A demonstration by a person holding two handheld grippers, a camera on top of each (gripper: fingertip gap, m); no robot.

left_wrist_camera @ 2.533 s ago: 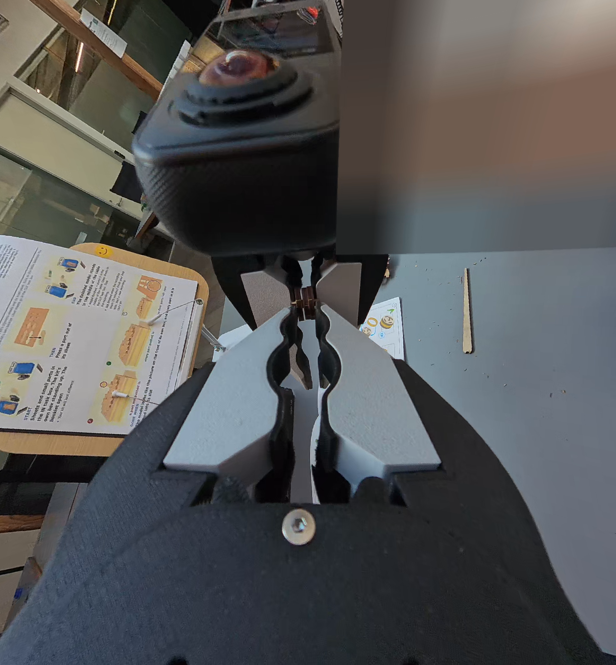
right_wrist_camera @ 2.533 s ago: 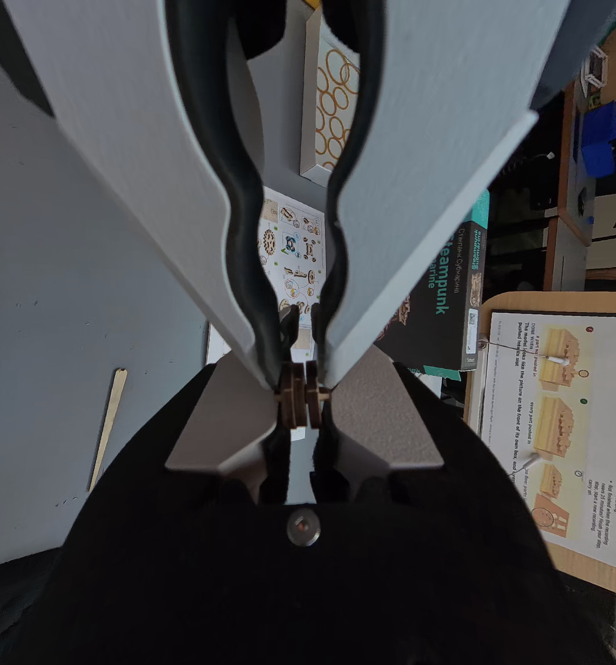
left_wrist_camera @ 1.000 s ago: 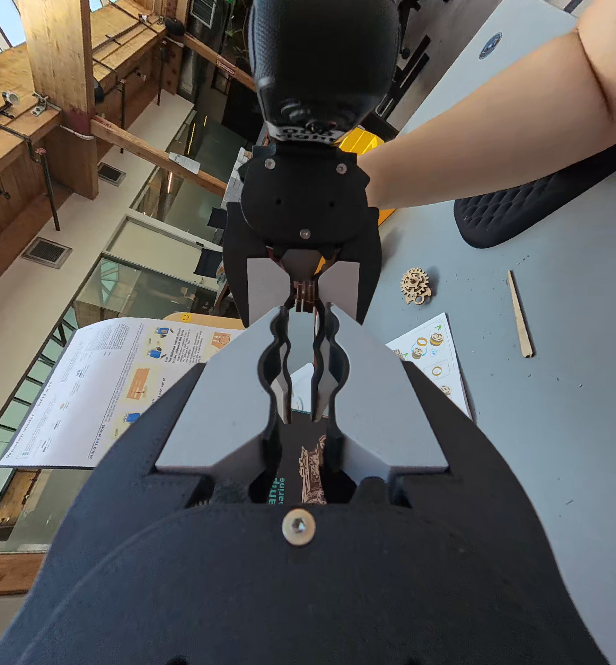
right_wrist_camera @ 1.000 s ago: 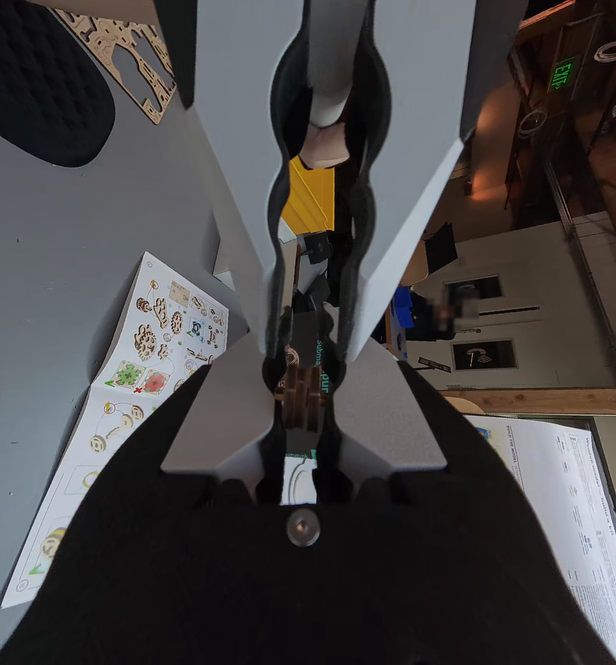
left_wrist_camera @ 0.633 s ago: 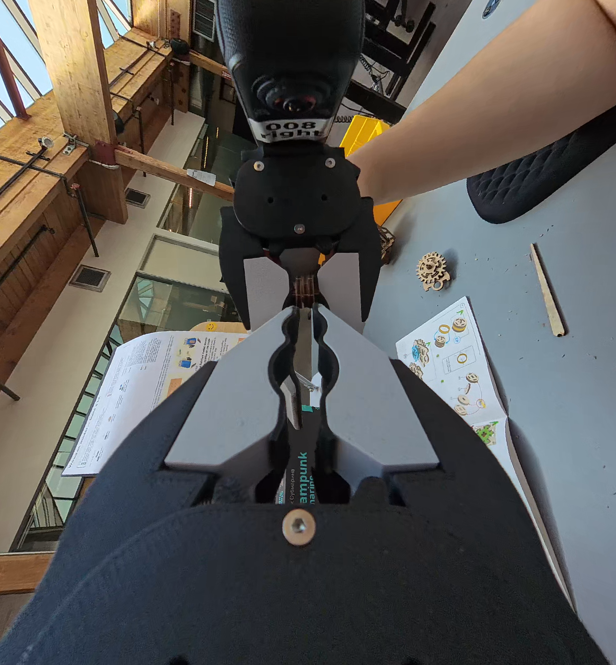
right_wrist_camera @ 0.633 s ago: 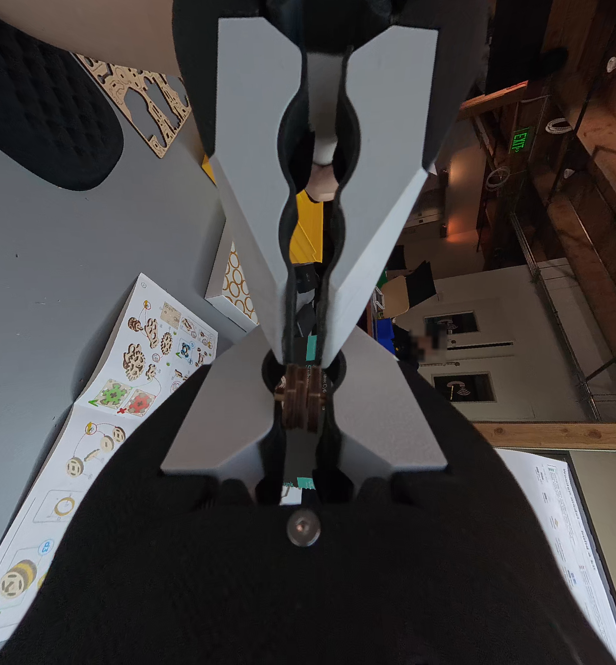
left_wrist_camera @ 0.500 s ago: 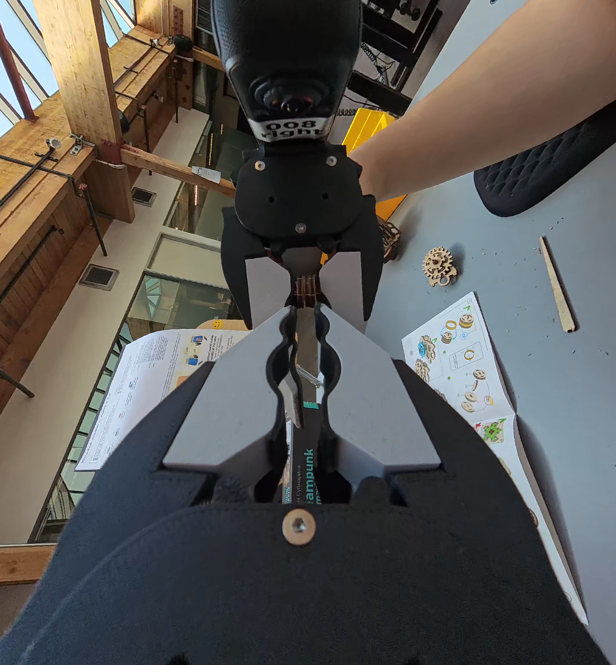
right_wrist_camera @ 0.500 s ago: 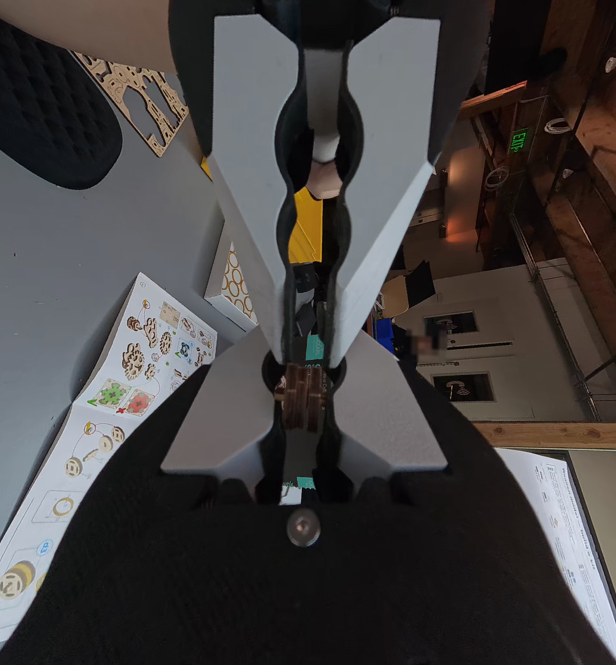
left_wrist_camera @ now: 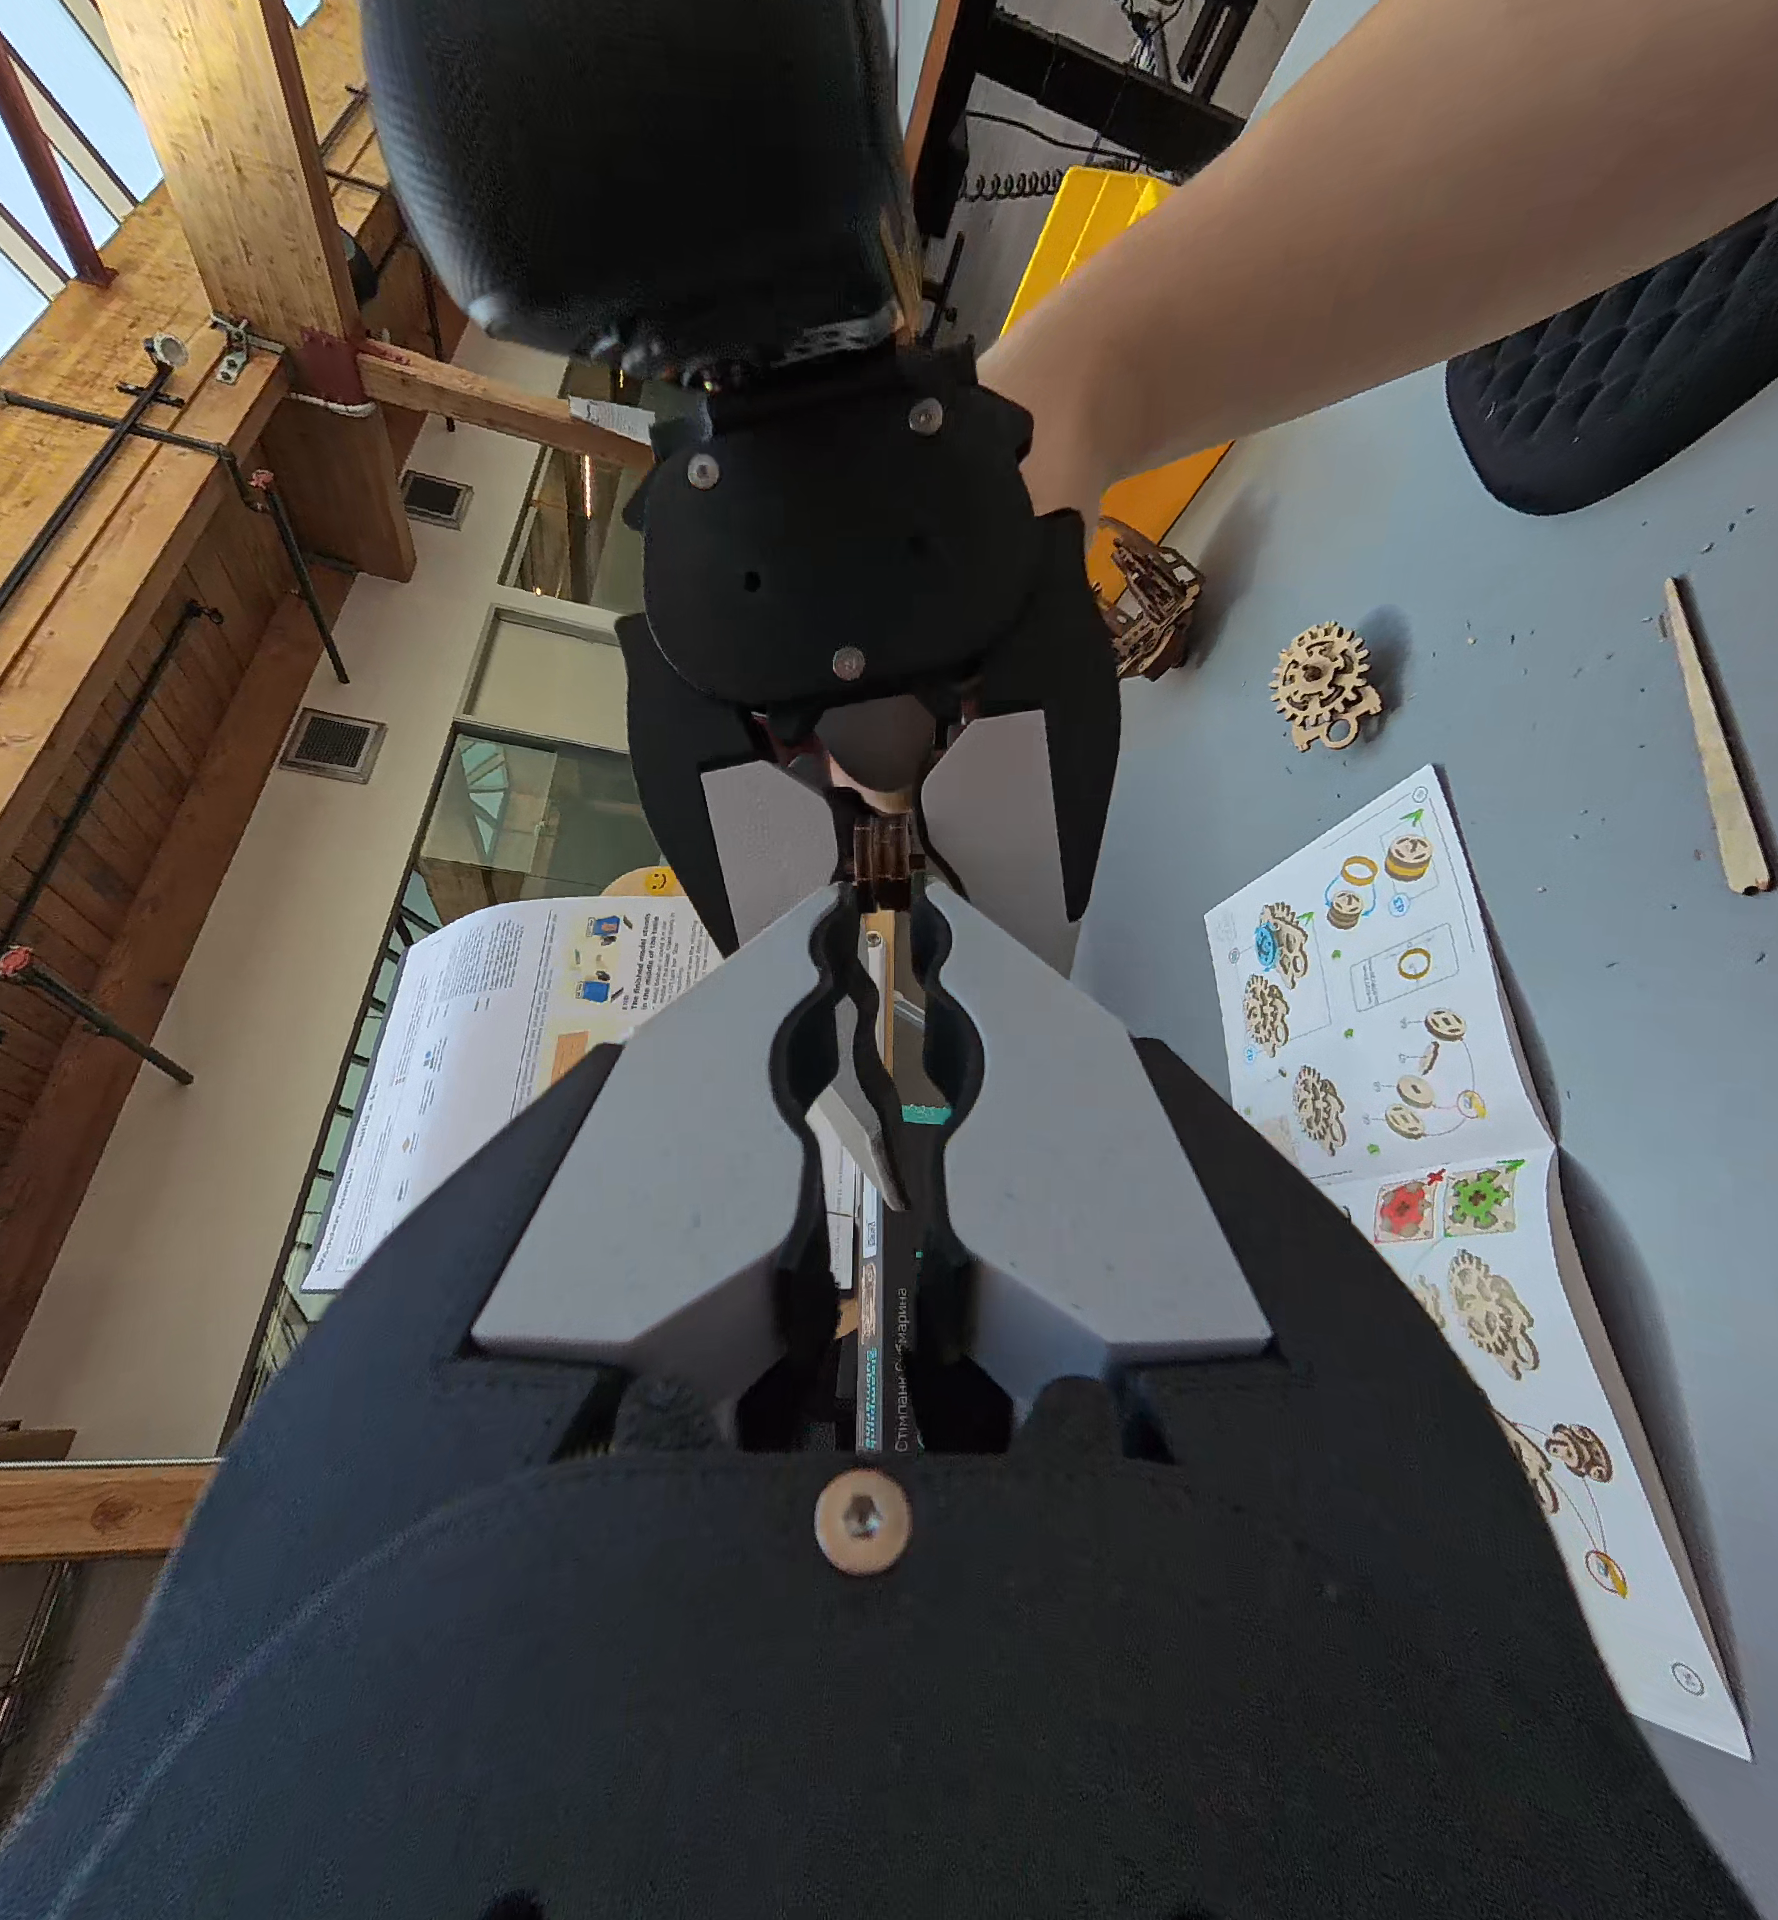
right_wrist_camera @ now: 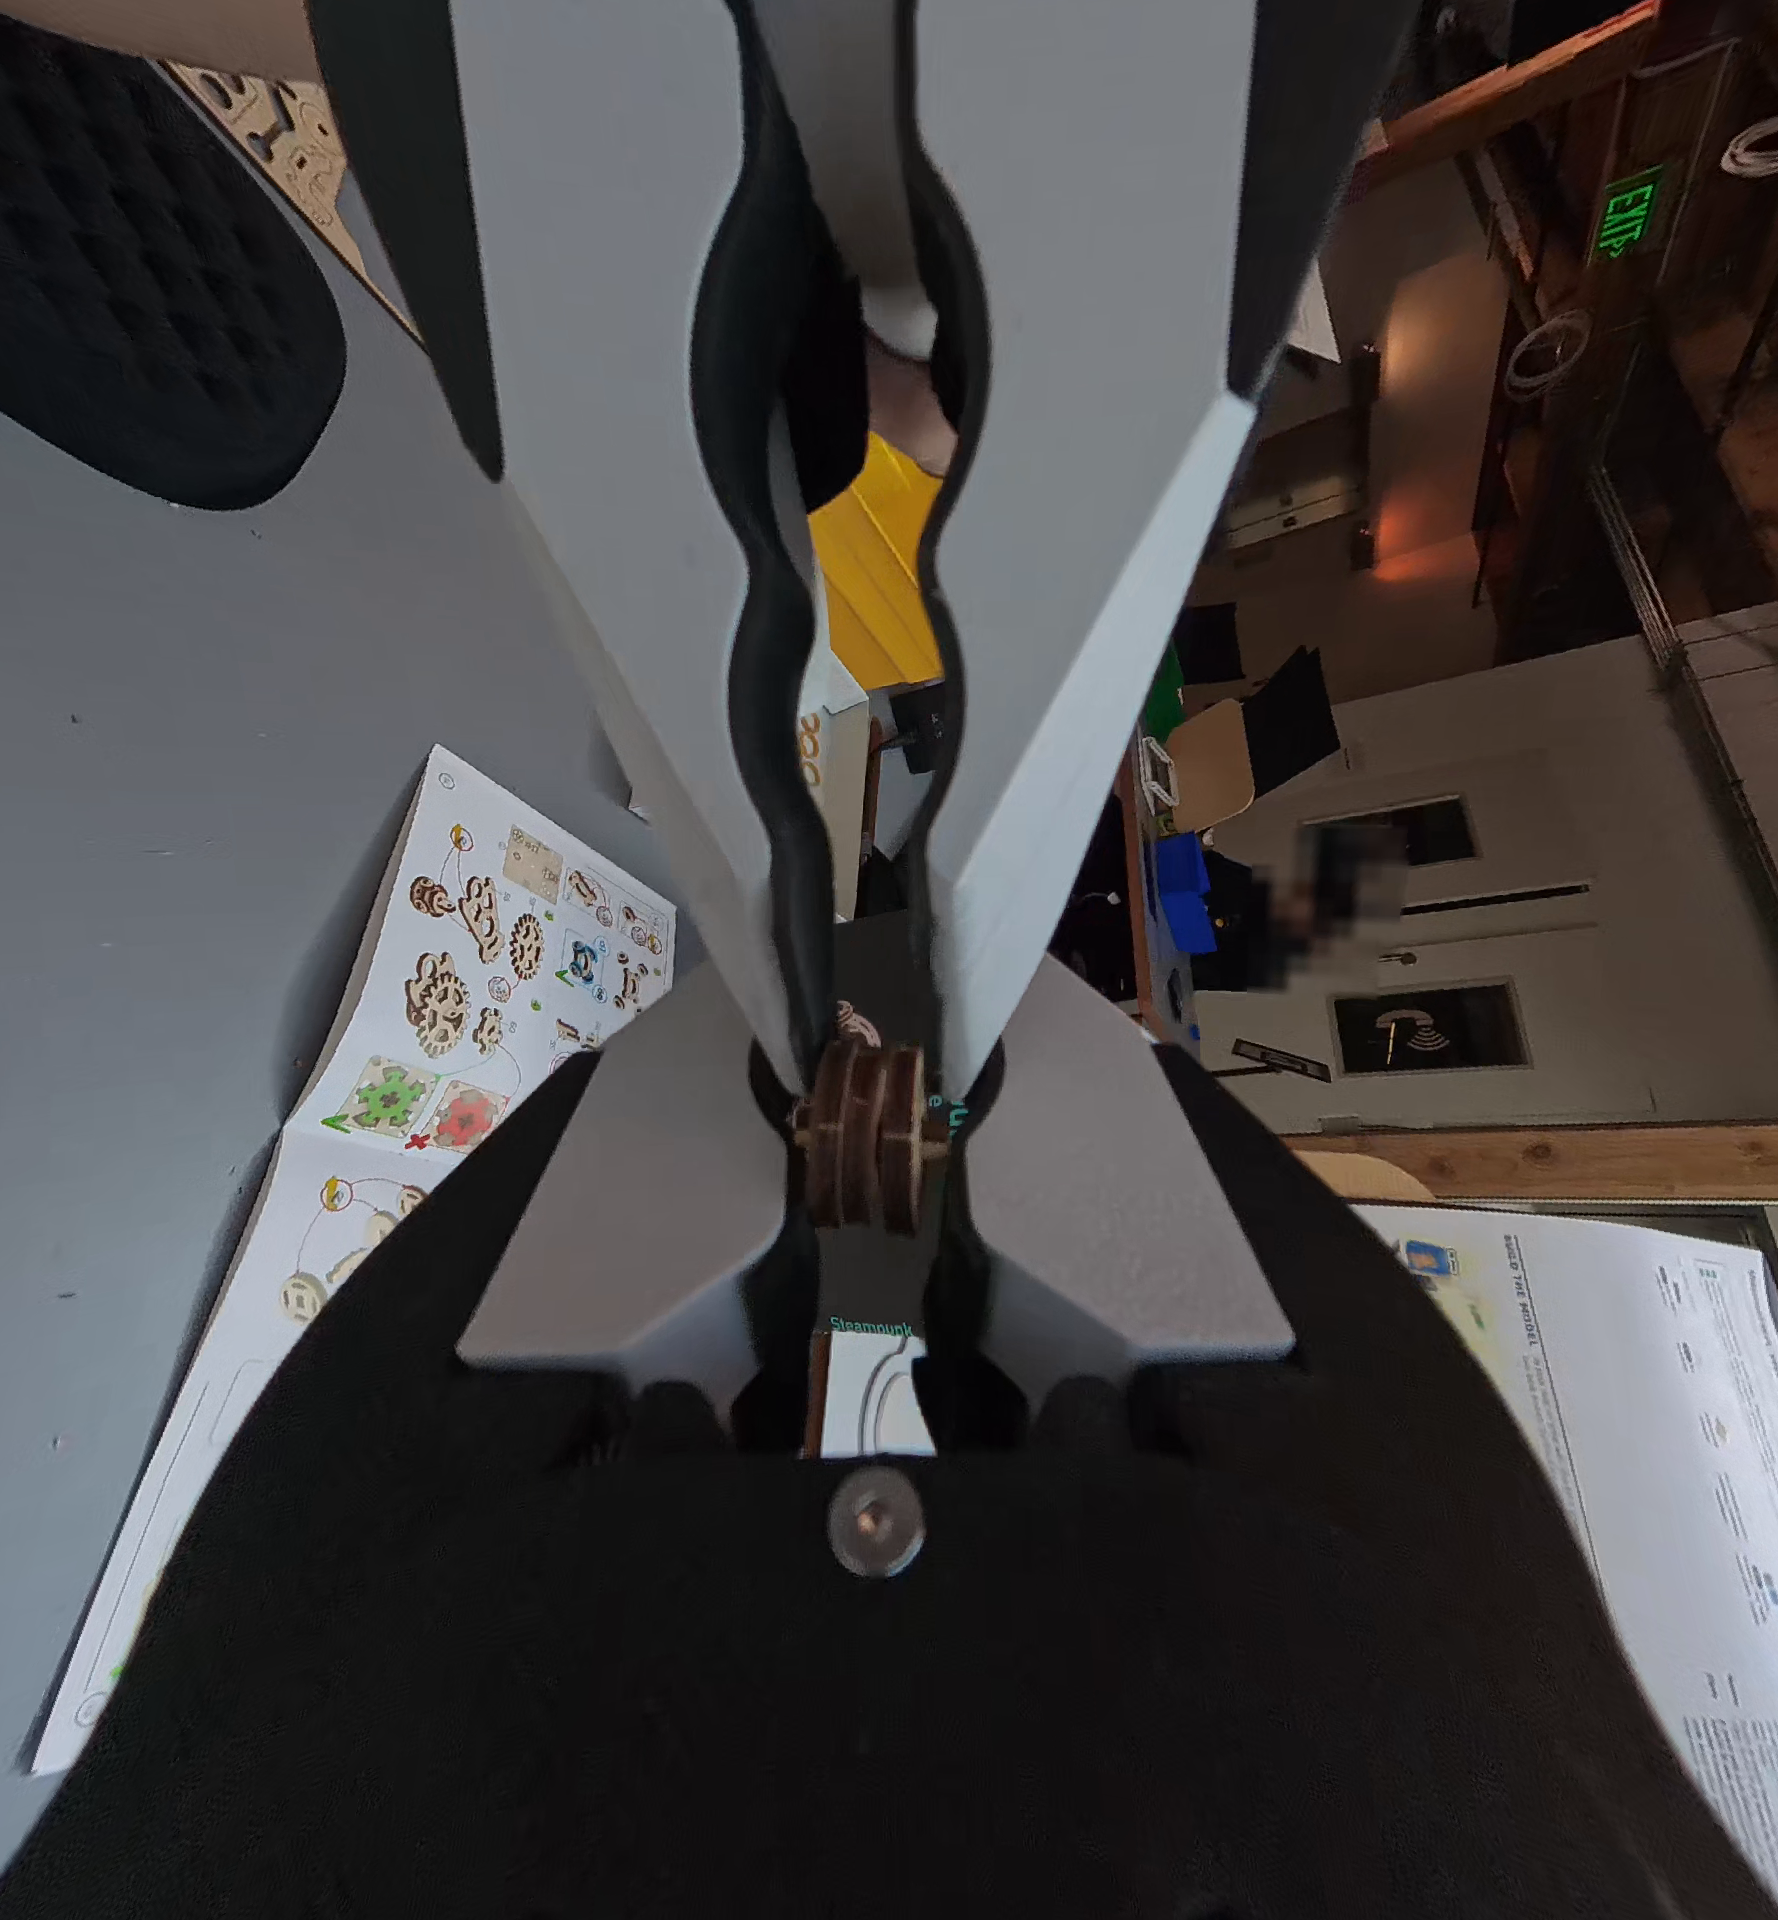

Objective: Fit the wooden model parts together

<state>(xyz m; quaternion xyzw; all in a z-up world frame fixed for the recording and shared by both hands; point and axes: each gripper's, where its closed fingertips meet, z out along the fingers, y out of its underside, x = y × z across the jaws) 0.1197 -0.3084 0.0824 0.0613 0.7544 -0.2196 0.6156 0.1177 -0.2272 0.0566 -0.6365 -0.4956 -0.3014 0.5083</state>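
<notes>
tightly, right gripper (right_wrist_camera: 869, 1101) around wooden disc stack (right_wrist_camera: 864, 1138)

Stacked wooden discs (right_wrist_camera: 867, 1132) (edge-on), gripper-pinched

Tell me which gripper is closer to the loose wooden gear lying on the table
Right, as far as the left wrist view shows. The right gripper, shut on the wooden wheel assembly, hangs just beside the loose gear. The left gripper meets it tip to tip, but from farther back.
</notes>
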